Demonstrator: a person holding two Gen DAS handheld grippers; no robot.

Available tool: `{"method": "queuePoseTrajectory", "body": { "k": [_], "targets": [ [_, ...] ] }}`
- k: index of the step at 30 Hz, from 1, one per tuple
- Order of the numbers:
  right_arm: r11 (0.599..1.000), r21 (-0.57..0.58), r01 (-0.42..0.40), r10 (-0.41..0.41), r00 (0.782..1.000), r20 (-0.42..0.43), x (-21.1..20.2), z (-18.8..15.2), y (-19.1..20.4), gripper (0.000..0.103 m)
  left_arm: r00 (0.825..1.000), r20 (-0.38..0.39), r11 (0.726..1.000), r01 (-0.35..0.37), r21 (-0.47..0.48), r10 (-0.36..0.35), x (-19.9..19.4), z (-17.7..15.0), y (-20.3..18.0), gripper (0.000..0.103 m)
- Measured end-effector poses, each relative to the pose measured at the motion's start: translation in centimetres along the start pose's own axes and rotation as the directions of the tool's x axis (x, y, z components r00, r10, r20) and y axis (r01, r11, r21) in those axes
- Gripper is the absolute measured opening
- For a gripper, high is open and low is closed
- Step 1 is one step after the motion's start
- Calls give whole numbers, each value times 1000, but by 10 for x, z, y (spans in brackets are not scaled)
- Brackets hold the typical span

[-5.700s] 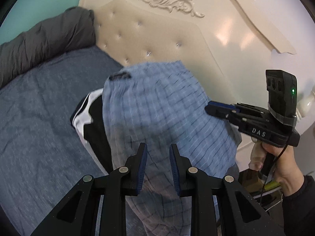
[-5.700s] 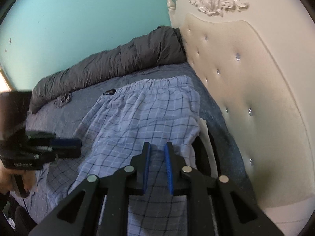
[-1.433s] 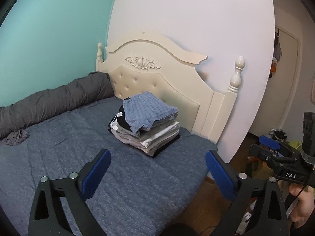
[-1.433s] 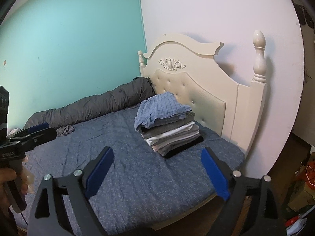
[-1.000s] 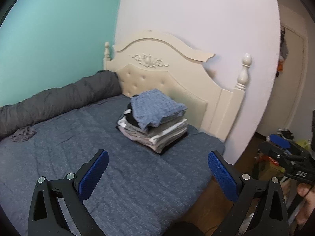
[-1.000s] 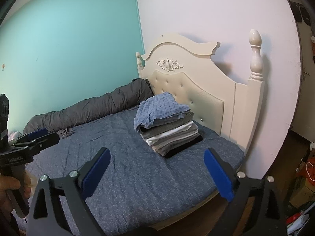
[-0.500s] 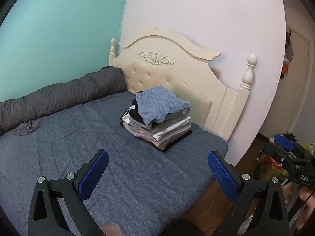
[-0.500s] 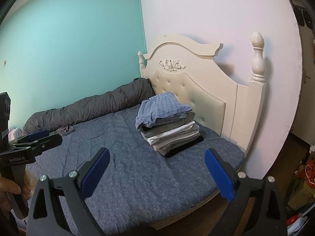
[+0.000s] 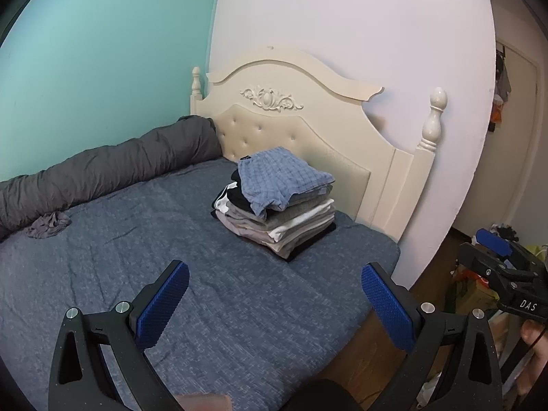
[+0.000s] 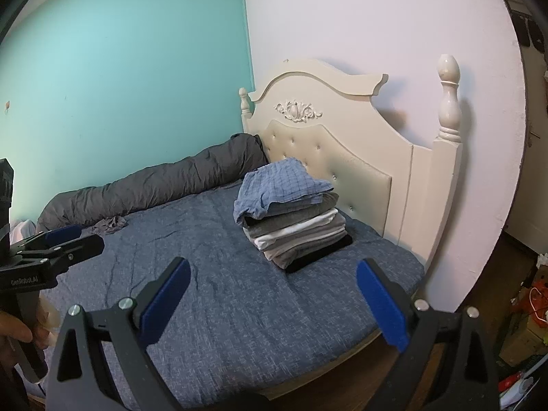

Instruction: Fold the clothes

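Note:
A stack of folded clothes (image 9: 291, 219) sits on the blue bed near the headboard, with blue checked shorts (image 9: 281, 178) on top. The stack also shows in the right wrist view (image 10: 298, 236), shorts (image 10: 281, 188) uppermost. My left gripper (image 9: 274, 294) is wide open and empty, held back from the bed's near edge, far from the stack. My right gripper (image 10: 274, 291) is also wide open and empty, likewise far back. Each gripper shows in the other's view, the right one (image 9: 496, 257) at the right edge and the left one (image 10: 61, 243) at the left edge.
A small loose grey garment (image 9: 48, 224) lies on the blue bedsheet (image 9: 137, 239) by a rolled grey duvet (image 9: 102, 171). The cream headboard (image 9: 308, 120) stands behind the stack. Cluttered floor (image 10: 520, 308) lies right of the bed.
Since 5.7 s ago both grippers let go of the checked shorts on the stack, opened wide and pulled far back from the bed. Over the last second the views barely shift.

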State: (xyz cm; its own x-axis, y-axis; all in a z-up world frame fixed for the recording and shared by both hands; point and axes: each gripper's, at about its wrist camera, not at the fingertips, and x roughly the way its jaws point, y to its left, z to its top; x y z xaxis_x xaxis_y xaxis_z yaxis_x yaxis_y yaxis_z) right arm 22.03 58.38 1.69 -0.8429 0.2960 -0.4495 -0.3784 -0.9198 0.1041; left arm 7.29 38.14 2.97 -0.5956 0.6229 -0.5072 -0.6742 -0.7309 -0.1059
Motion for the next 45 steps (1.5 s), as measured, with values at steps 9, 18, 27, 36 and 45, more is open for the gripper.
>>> {"method": "queuePoseTrajectory", "body": {
  "k": [9, 18, 27, 36, 45],
  "targets": [
    [1000, -10, 0, 0, 1000, -4, 3, -3, 3, 99, 1000, -6, 1000, 3, 3, -3, 1, -2, 1, 103],
    [1000, -13, 0, 0, 1000, -1, 2, -4, 5, 99, 1000, -12, 1000, 7, -7, -7, 2, -6, 3, 103],
    [1000, -15, -2, 2, 1000, -6, 4, -7, 7, 99, 1000, -12, 1000, 11, 5, -11, 4, -8, 1, 103],
    [1000, -16, -6, 6, 1000, -14, 6, -9, 8, 99, 1000, -5, 1000, 7, 2, -7, 3, -9, 1, 103],
    [1000, -15, -5, 4, 1000, -12, 5, -10, 7, 99, 1000, 1, 1000, 6, 0, -6, 1, -9, 1, 103]
  ]
}}
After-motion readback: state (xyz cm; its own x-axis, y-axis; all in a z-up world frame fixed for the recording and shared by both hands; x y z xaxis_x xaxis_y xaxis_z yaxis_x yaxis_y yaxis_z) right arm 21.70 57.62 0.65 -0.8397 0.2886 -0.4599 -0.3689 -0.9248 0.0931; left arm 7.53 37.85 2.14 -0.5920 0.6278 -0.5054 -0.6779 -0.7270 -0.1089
